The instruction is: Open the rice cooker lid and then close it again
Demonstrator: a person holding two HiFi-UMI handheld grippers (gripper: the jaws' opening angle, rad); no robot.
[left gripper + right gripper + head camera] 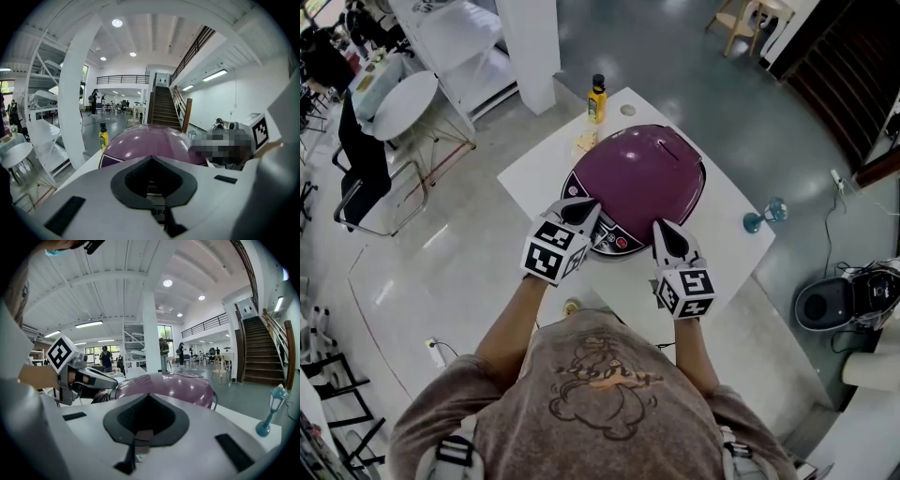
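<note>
A purple rice cooker (642,178) stands on the white table (532,178) with its domed lid down. Its control panel (614,244) faces me. My left gripper (584,212) is at the cooker's front left edge, jaws together with nothing between them. My right gripper (662,231) is at the front right edge beside the panel, also shut and empty. In the left gripper view the lid (150,140) rises just beyond the closed left gripper (151,158). In the right gripper view the lid (178,387) lies ahead of the right gripper (147,394), with the left gripper (89,378) at its left.
A yellow bottle (596,99) and a small beige item (585,142) stand behind the cooker. A blue goblet-shaped object (764,216) is at the table's right edge. A white pillar (530,47) and a round side table (403,103) stand beyond on the left.
</note>
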